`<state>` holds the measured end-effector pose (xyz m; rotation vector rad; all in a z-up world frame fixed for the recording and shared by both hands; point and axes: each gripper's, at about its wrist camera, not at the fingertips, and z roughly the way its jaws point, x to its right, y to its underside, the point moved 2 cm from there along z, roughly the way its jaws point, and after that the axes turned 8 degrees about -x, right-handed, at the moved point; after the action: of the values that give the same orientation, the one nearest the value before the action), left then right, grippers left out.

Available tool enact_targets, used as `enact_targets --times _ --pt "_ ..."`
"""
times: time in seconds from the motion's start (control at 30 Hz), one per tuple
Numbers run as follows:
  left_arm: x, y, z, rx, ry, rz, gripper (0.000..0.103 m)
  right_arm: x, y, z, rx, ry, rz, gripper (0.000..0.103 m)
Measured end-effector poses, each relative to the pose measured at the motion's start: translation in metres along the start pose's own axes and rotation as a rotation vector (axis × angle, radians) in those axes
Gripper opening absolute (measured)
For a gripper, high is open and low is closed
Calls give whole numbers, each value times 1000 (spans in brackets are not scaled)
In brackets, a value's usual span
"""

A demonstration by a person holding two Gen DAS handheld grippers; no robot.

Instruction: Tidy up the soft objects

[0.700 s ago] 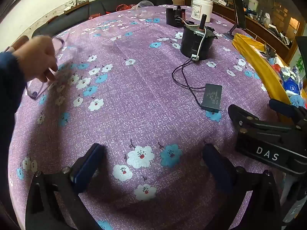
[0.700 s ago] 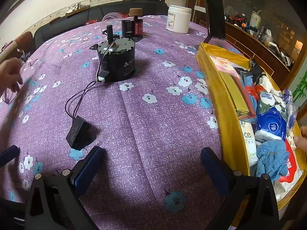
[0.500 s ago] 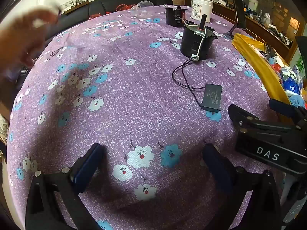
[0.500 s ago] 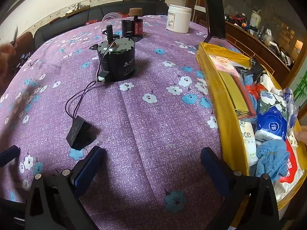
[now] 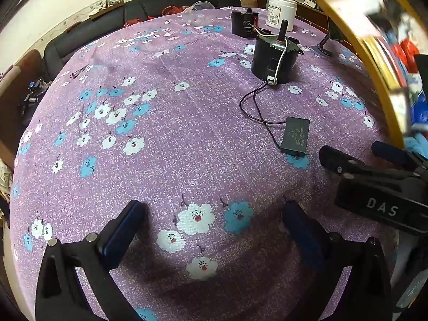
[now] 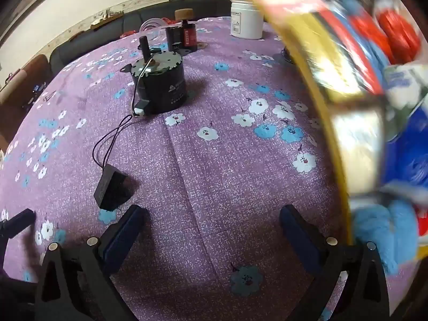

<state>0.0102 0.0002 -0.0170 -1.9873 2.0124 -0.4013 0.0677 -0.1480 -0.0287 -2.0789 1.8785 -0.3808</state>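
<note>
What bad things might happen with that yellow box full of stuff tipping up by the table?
1. The yellow box looks blurred and tilted, so the fluffy blue cloth and packets might spill out.
2. The thin black wire joins the black round motor to a small black block; a falling thing or a gripper might snag it.

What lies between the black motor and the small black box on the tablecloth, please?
A thin black wire loops across the tablecloth from motor to box; both views show it.
</note>
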Motion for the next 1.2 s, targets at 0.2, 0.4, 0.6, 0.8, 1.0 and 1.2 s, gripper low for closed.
enact_targets --times 0.2,0.4,0.6,0.8,1.0,1.2 --pt "0 0 0 0 -1 0 103 -2 -2 0 -1 2 -5 102" --pt "1 0 0 0 -1 0 103 -2 -1 1 1 2 -3 102" --pt "1 0 -1 0 -2 1 103 0 -1 0 1 1 -3 102" --pt "1 -1 -1 0 -1 0 103 1 -4 1 0 0 -2 102" --pt "1 -1 -1 0 -1 0 103 0 -4 2 1 0 -3 102" --pt "1 0 -1 0 -1 0 103 0 -1 1 2 0 -3 102"
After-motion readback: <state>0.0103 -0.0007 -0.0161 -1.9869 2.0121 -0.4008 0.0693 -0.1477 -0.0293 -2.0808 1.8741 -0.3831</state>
